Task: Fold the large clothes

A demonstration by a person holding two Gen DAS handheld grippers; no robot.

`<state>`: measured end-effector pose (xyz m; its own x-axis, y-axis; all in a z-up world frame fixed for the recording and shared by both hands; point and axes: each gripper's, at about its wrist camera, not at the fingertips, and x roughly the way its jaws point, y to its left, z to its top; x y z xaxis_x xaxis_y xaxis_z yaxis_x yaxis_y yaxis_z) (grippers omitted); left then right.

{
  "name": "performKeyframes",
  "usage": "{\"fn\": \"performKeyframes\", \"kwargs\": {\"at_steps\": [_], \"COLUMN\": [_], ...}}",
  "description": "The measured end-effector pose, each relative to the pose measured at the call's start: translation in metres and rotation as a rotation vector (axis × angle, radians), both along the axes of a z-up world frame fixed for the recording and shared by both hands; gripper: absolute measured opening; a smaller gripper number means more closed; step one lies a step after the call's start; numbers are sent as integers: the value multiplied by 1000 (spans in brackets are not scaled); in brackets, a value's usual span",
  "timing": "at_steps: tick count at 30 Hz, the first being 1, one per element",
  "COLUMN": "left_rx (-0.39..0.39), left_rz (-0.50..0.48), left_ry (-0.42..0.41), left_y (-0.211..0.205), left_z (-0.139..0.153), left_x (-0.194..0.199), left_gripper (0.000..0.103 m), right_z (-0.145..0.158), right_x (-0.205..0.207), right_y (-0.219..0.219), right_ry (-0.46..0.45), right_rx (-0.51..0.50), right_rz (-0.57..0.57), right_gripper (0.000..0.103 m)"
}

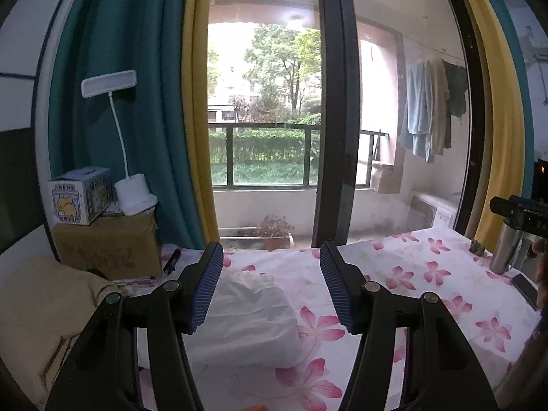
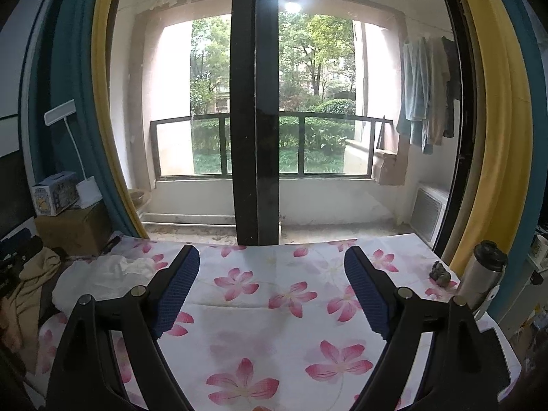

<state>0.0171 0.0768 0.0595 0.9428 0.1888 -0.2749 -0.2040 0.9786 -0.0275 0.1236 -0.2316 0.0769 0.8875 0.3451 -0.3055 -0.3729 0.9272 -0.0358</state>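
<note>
- Left gripper [image 1: 270, 286]: fingers spread wide, nothing between them, held above the flowered sheet [image 1: 411, 274].
- Right gripper [image 2: 272, 291]: fingers likewise apart and empty, over bare sheet.
- White garment [image 1: 250, 318]: bunched in a rounded heap on the sheet, partly masked by the left fingers; in the right view lying crumpled at far left.
- Beige cloth [image 1: 41, 294]: at the left edge, cut off by the frame.
- Steel tumbler [image 2: 483, 274]: upright at the sheet's right edge.
- Small dark lump [image 2: 440, 274] near the tumbler: too small to identify.
</note>
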Motion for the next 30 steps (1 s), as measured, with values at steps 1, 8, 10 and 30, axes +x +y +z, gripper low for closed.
{"fn": "performKeyframes", "kwargs": {"at_steps": [1, 8, 10, 30], "left_rx": [-2, -7, -7, -9], "left_rz": [0, -15, -18, -41], "left_ry": [3, 19, 19, 28], "left_y": [1, 1, 1, 0], "left_z": [-1, -6, -6, -9], "left_x": [0, 5, 6, 8], "left_gripper": [62, 62, 62, 62], "right_z": [-1, -1, -1, -1], "right_x": [1, 3, 3, 6], "right_y": [1, 3, 2, -2], "right_ry": [2, 9, 9, 8], "right_rx": [-2, -8, -7, -1], "right_rz": [0, -2, -1, -11], "right_gripper": [86, 86, 86, 86]}}
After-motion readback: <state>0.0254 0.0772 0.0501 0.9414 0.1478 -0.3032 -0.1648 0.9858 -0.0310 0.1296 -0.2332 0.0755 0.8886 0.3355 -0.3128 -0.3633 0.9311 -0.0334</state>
